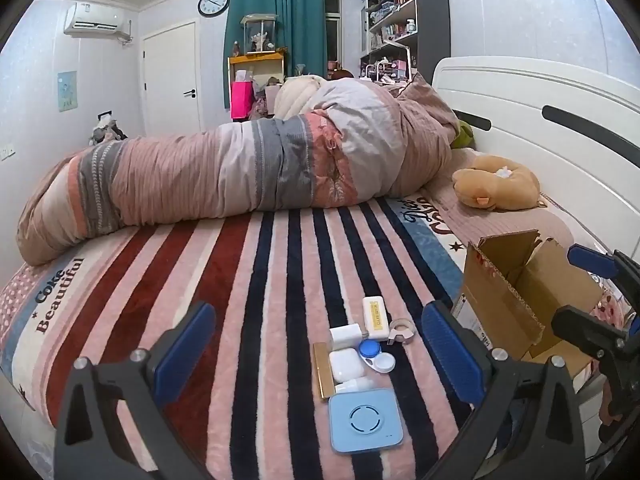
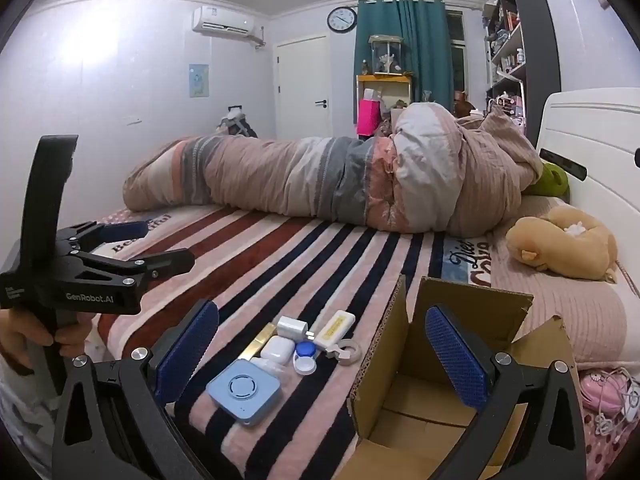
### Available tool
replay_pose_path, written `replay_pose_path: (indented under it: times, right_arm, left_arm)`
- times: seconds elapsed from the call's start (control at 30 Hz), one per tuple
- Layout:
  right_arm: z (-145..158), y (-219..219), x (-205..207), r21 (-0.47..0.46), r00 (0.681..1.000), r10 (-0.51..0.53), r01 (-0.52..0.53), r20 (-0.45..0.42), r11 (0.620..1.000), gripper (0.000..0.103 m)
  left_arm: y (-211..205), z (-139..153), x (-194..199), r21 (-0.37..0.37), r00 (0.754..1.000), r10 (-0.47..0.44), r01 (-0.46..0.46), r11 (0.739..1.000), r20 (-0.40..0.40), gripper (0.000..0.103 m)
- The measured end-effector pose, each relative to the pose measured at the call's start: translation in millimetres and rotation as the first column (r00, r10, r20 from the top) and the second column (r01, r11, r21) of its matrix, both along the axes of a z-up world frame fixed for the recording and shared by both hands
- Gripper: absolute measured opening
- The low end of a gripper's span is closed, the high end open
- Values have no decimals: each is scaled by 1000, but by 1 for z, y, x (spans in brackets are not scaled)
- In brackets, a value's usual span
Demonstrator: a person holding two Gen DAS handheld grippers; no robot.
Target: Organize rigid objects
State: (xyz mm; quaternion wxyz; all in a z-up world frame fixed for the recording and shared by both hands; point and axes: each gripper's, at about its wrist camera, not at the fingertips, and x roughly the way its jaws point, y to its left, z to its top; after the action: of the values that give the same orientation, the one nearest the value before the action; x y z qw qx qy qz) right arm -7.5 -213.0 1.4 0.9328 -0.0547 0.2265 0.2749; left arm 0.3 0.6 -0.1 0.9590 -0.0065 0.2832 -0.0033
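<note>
Striped bed (image 1: 280,264): small items (image 1: 362,354) lie btwn left tool (image 1: 316,354) pads, both tools released.

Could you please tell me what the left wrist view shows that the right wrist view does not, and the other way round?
Only the left wrist view shows the right gripper from outside, at the right edge beside the cardboard box.

Only the right wrist view shows the hand holding the left gripper, the box's bare interior floor, and a pink item with white cords beside the bed.

Both show the open box, the blue square device, white earbud case, blue-and-white contact lens case, white charger plug, striped blanket and open jaws.
</note>
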Motion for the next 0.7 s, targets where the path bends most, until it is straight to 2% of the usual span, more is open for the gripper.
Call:
replay_pose_path:
  times: [0.17,0.27,0.33,0.7]
  right_arm:
    - [0,4,3,-14,1000,9,-10,-11,1000,103]
    - [-1,5,2,-16,1000,12,-12,-15,1000,103]
    - [3,7,3,11,999,26,-26,-22,1000,103]
    - [-4,4,-2,28,999,39,-38,-17,999,103]
  left_arm:
    - [5,0,1,-32,1000,-13,13,999,-3,103]
    - [1,-6,0,-12,1000,-6,6,1000,-1,103]
    - [1,-7,0,-12,1000,-8,8,1000,0,103]
    - [2,-6,0,-20,1000,-12,12,1000,1,103]
